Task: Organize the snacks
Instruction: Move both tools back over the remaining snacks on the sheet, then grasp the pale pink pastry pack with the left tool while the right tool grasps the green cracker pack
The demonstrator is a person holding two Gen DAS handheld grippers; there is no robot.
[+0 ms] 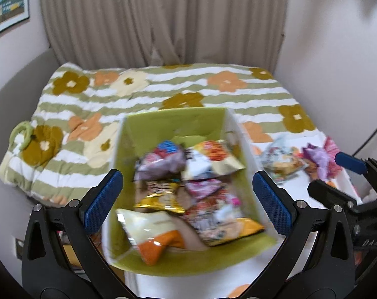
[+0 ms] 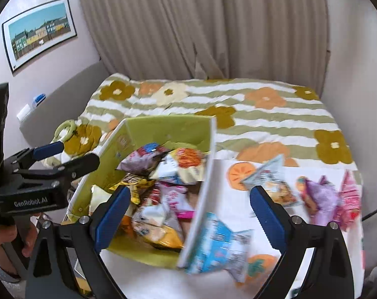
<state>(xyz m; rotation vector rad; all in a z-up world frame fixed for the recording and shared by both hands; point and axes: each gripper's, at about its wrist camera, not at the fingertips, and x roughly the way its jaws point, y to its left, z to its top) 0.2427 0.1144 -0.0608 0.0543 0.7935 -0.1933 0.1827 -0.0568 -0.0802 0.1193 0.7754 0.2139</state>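
Landmark: green box (image 1: 173, 124), open-topped, standing on a bed with a flowered striped quilt (image 1: 143, 92); its long axis runs away from the cameras toward the beige curtain (image 1: 163, 20).

Left of the box: a pale green ring (image 1: 21, 132) on the quilt, well apart from it. A framed picture (image 2: 39, 32) hangs on the wall further left.

Inside the box: a heap of snack packets (image 1: 188, 182), blurred, lying at mixed angles, covering most of the floor.

Just right of the box: a light-blue packet (image 2: 218, 244) leans against its white outer wall, on a white cloth printed with orange fruit (image 2: 240, 174). Further right, loose packets (image 2: 320, 196) are spread on that cloth, a purple one among them.

Left gripper (image 1: 188, 204): jaws wide apart, straddling the near end of the box from above; I cannot tell whether the pads touch its walls. Nothing held.

Right gripper (image 2: 188, 220): jaws wide apart, framing the box's right wall and the blue packet; nothing gripped.
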